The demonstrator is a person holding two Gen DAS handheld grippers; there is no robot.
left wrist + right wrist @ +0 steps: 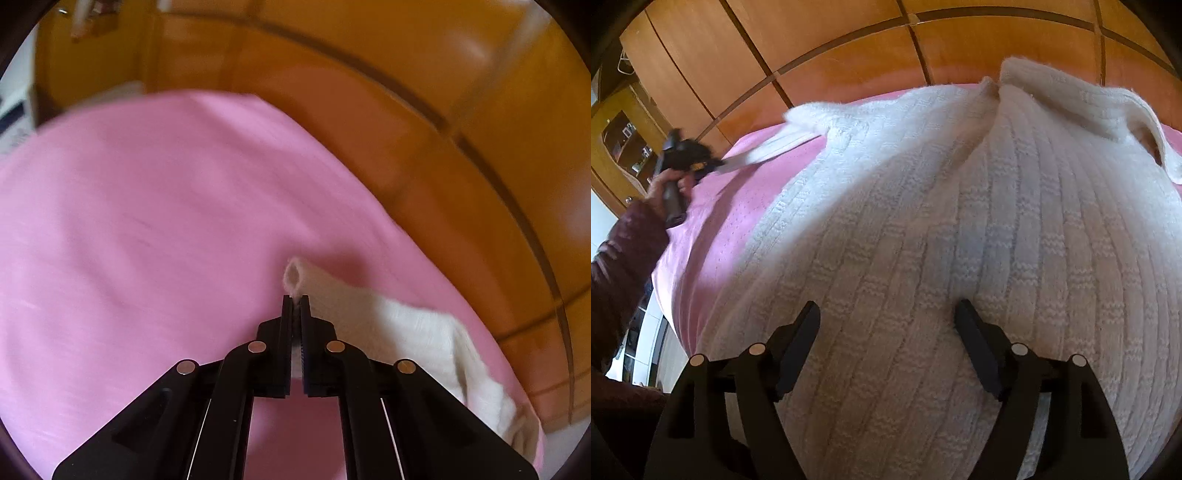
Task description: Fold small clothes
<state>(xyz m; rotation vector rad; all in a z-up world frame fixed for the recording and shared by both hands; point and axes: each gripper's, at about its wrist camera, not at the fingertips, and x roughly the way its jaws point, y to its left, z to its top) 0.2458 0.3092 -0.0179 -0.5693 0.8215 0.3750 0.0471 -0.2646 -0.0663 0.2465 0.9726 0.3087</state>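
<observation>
My left tongs are pinched fully together on a thin edge of the white knitted sweater; a small loop of the cuff pokes out just past the tips, and the sleeve trails back to the right over the pink bedspread. From the right wrist view I see the same tongs far off on the left, my hand around the grip, a dark red sleeve behind it, with the white sleeve stretched out from the sweater's body toward them.

My right tongs stand wide apart, with nothing clamped. The two fingers hang over the near part of the sweater's ribbed body; I cannot tell whether the tips touch the knit.

The sweater lies spread on the bed, filling most of the right view, its collar at the far right. Beyond the bed stands a wall of orange-brown wooden wardrobe panels, and the left view is blurred.
</observation>
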